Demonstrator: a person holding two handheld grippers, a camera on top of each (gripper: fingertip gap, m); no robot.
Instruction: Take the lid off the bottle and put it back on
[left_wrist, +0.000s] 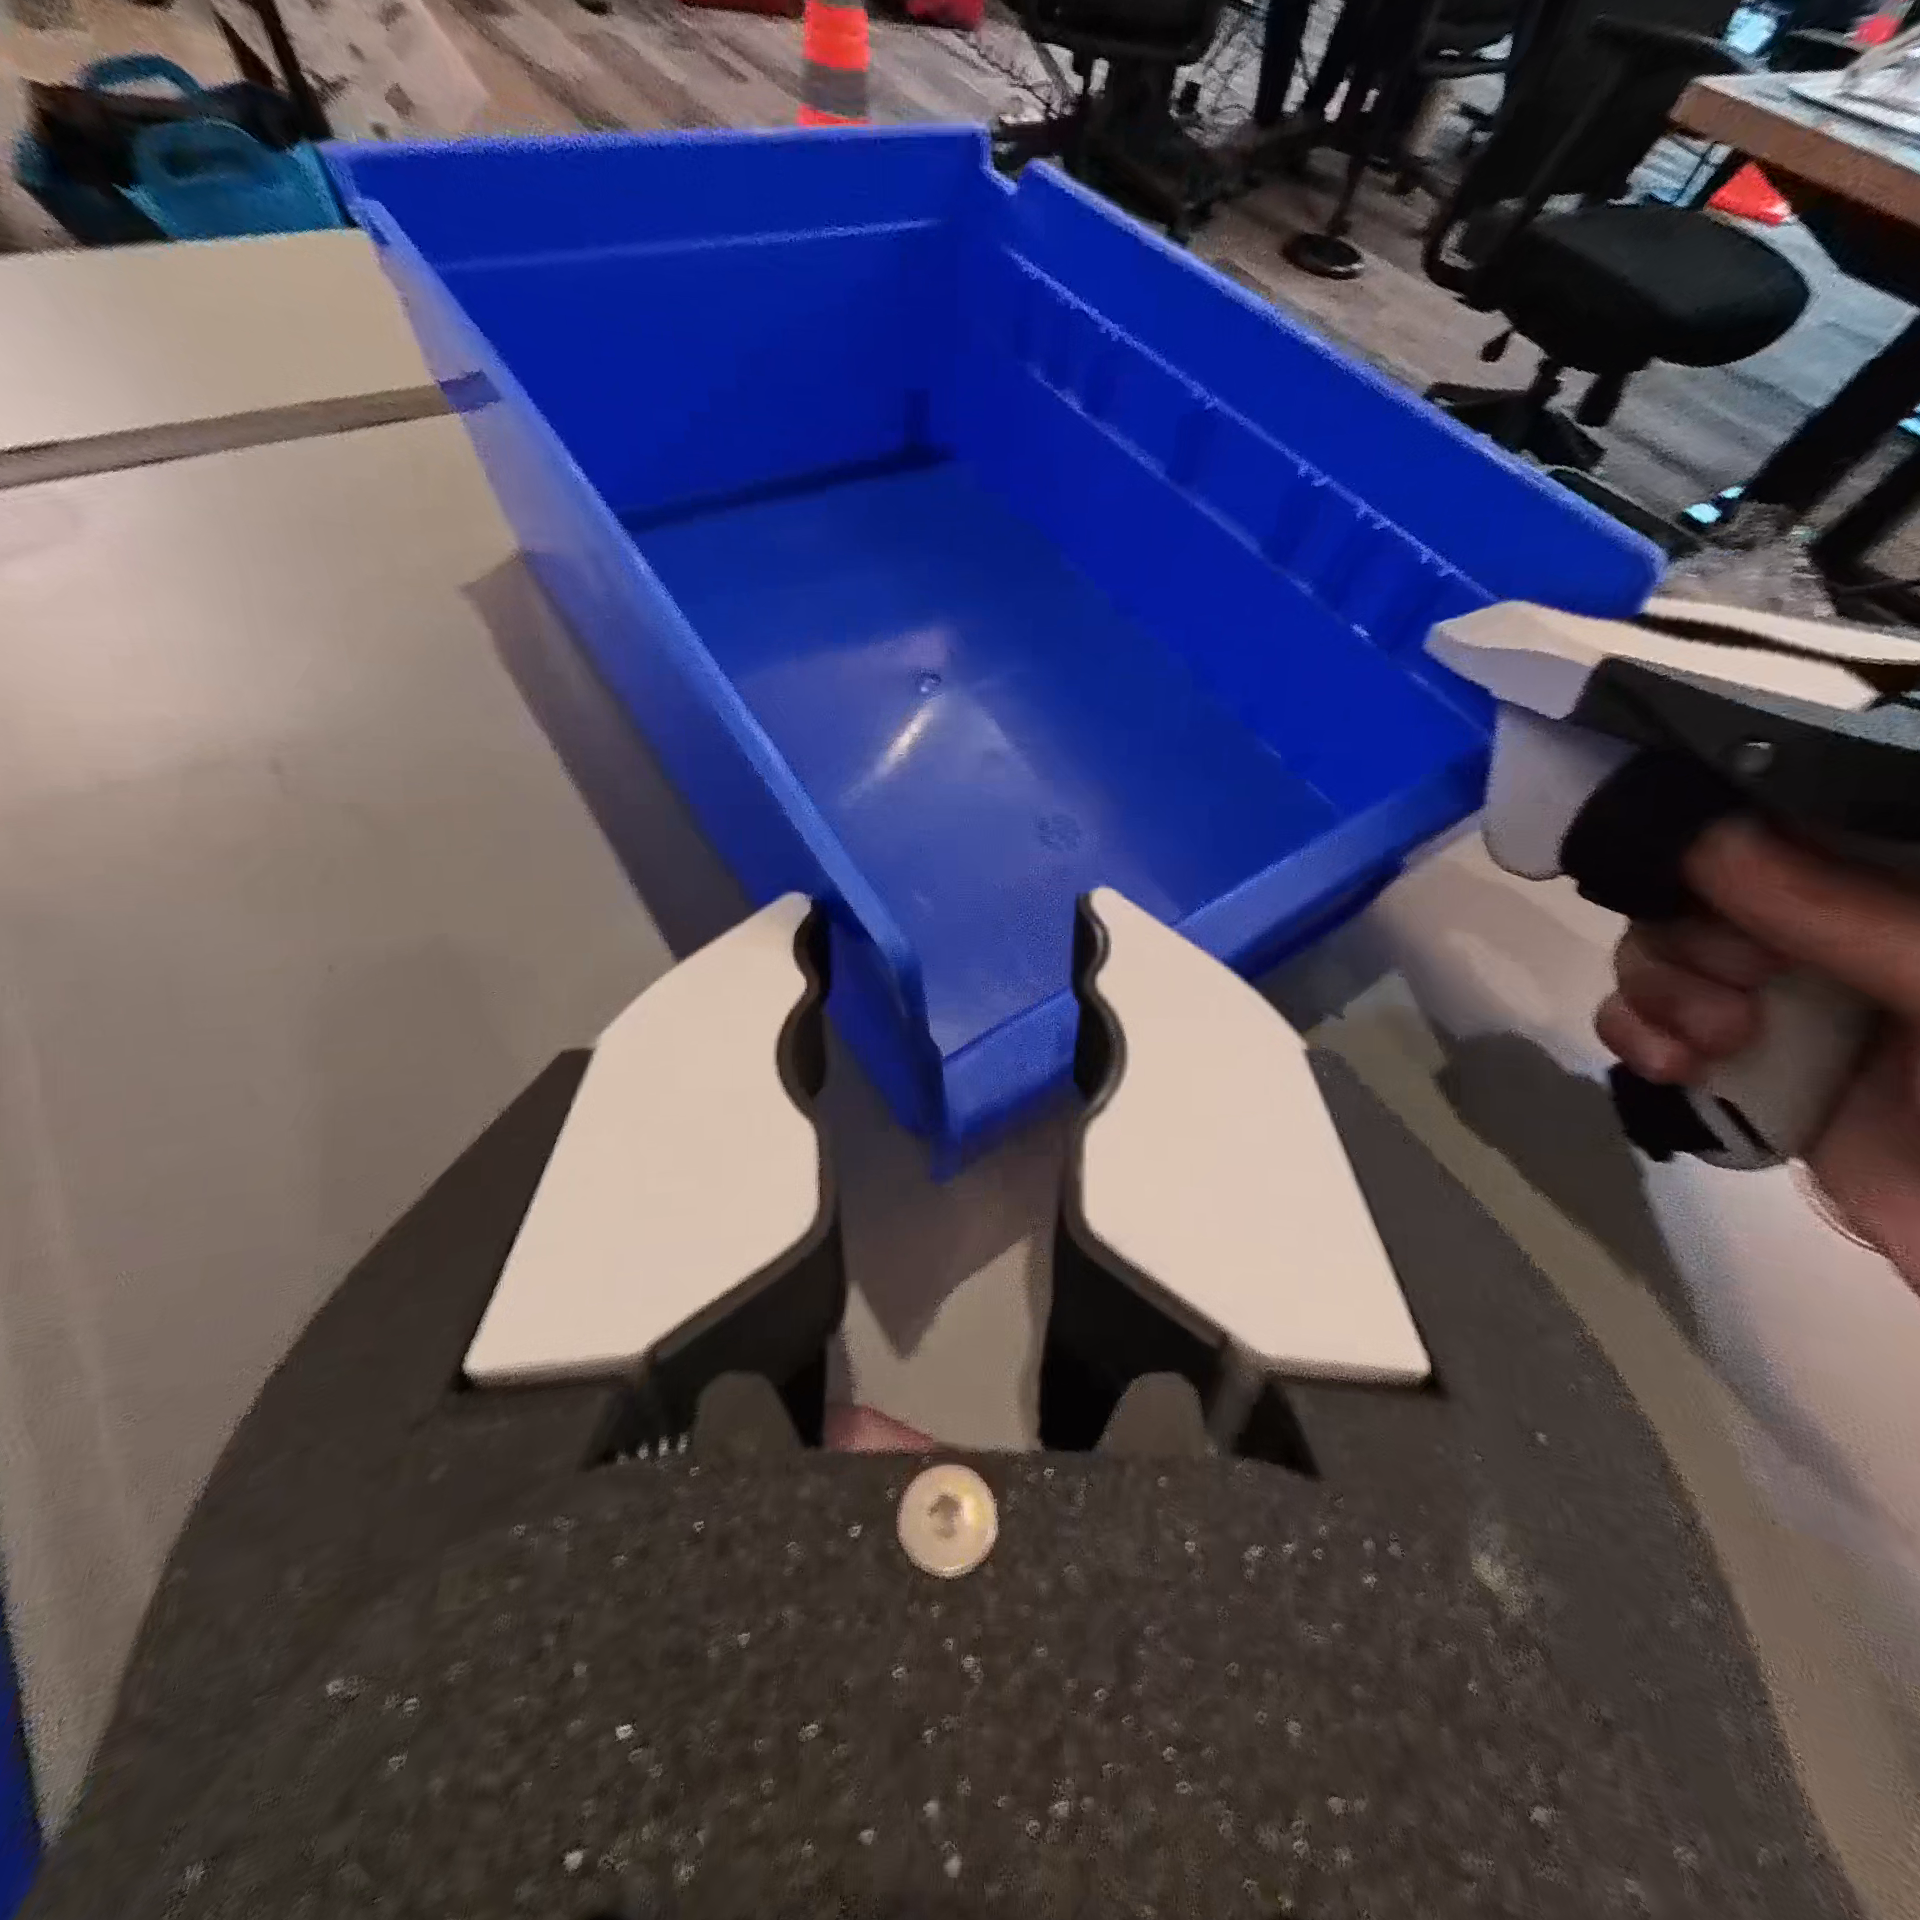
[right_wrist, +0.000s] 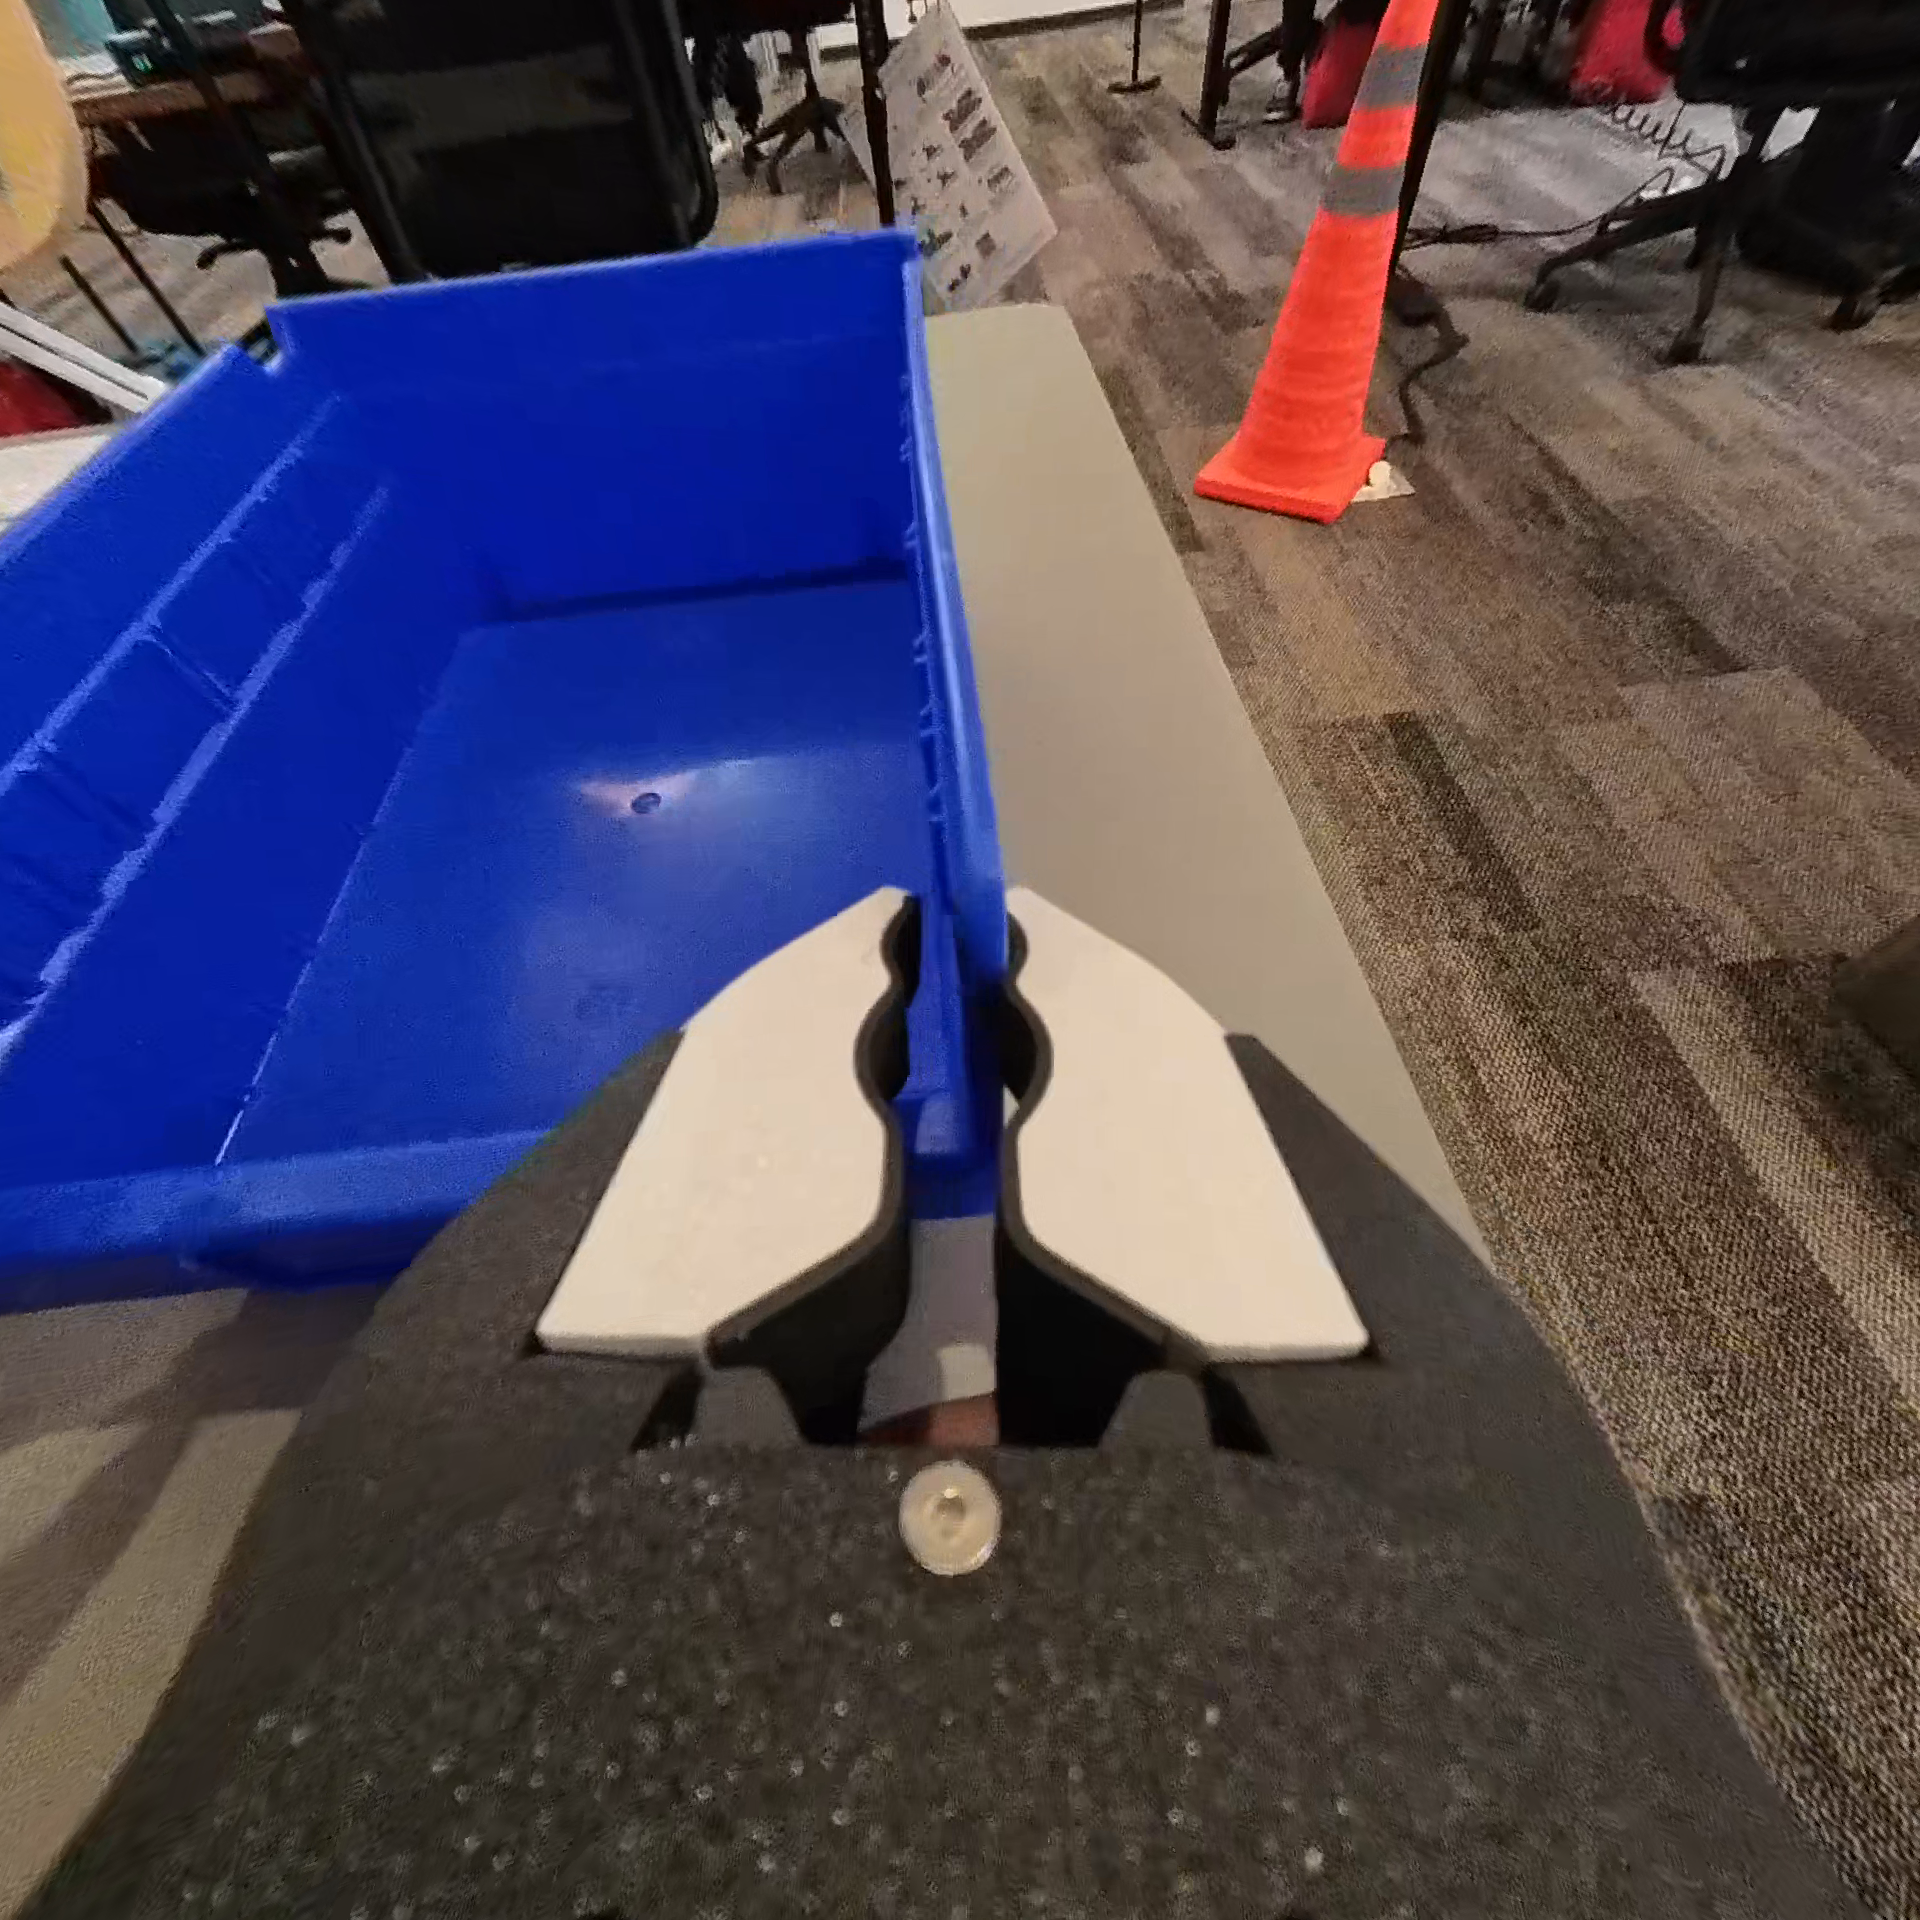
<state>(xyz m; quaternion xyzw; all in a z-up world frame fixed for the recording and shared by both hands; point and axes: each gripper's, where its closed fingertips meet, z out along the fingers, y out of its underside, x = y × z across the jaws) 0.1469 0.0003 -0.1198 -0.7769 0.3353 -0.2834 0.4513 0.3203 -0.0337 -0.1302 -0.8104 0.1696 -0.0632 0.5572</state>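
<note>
No bottle or lid shows in either view. A blue plastic bin (left_wrist: 727, 312) stands empty on a pale table (left_wrist: 208, 727). My left gripper (left_wrist: 945, 914) is open, its fingers wide apart astride the bin's near left corner, with the right pad clear of the wall. My right gripper (right_wrist: 961, 904) straddles the bin's right wall (right_wrist: 971, 831). Its fingers stand narrowly apart, the right pad against the rim and the left pad a little off the wall. The right gripper also shows in the left wrist view (left_wrist: 1538, 707), held by a hand (left_wrist: 1766, 987) at the bin's near right corner.
The table (right_wrist: 1091, 675) ends just right of the bin, with carpet floor beyond. An orange cone (right_wrist: 1320, 343) stands on the floor to the right. Black office chairs (left_wrist: 1642, 281) and a wooden desk stand behind the bin.
</note>
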